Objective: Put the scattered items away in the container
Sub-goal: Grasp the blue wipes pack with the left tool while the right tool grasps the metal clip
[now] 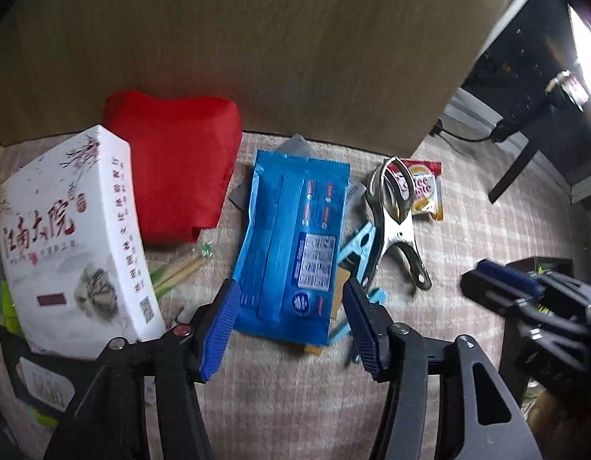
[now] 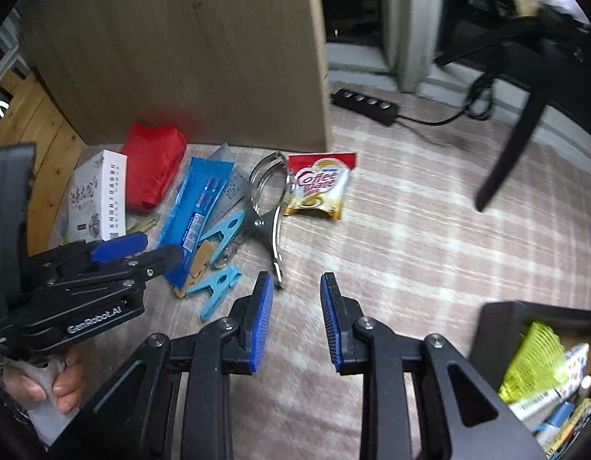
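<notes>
Blue packet lies between the open left claw pads.

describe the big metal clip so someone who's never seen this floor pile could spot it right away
Start at the tall wooden panel standing on the pale checked carpet; the scattered pile lies at its foot. Near the pile's right end, just left of the coffee creamer sachet, lies the metal clip. It is the only shiny silver item, larger than the light blue plastic clips beside it.
</notes>
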A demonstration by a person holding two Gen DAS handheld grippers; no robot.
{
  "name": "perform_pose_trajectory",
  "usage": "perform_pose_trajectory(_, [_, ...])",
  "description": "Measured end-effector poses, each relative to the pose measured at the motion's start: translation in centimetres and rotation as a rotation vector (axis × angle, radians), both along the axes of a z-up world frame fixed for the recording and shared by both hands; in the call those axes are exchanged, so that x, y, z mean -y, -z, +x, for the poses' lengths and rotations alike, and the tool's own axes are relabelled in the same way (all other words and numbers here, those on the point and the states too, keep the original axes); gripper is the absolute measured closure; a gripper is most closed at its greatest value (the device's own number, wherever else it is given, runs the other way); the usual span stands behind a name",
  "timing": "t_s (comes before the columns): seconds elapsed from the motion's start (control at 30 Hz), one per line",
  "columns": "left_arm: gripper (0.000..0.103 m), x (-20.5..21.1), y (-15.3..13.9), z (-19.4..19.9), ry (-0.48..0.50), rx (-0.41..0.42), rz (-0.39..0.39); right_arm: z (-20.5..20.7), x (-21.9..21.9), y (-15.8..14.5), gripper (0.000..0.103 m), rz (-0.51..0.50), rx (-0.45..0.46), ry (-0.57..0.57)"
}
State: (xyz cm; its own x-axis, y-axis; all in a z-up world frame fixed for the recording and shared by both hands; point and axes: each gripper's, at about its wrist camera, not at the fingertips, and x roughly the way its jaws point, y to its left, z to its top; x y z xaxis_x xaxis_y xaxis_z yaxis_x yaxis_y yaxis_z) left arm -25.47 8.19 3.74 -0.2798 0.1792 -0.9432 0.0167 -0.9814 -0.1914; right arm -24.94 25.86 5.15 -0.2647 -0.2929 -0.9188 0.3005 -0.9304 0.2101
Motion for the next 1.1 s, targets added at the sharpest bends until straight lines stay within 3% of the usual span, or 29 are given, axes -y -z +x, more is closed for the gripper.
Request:
perform_pose_trajectory(0.47, [0.048, -2.3, 1.3, -1.6, 0.06, 0.007, -0.039, -2.3, 1.8, 3.1, 0.078, 0.008, 0.05, 0.013])
perform_pose_trajectory(0.7, [0.048, -1.6, 1.9, -2.5, 0.036, 0.015, -0.049, -2.4, 2.5, 3.4, 0.079, 0.013, 0.051, -0.001])
perform_pose_trajectory(0.8, [0.048, -1.0, 2.1, -2.8, 0.014, 0.016, -0.045, -2.4, 3.1, 3.7, 0.081, 0.024, 0.052, -0.015])
perform_pose_trajectory(0.97, [0.048, -0.5, 2.2, -3.0, 0.011, 0.011, -0.023, -2.5, 3.6, 4.2, 0.093, 0.057, 0.041, -0.017])
perform_pose_trajectory(1.1, [0.056, 0.2, 2.1, -3.0, 0.005, 0.003, 0.002, -2.4, 3.1, 4.4, 0.095, 0.039, 0.054, -0.007])
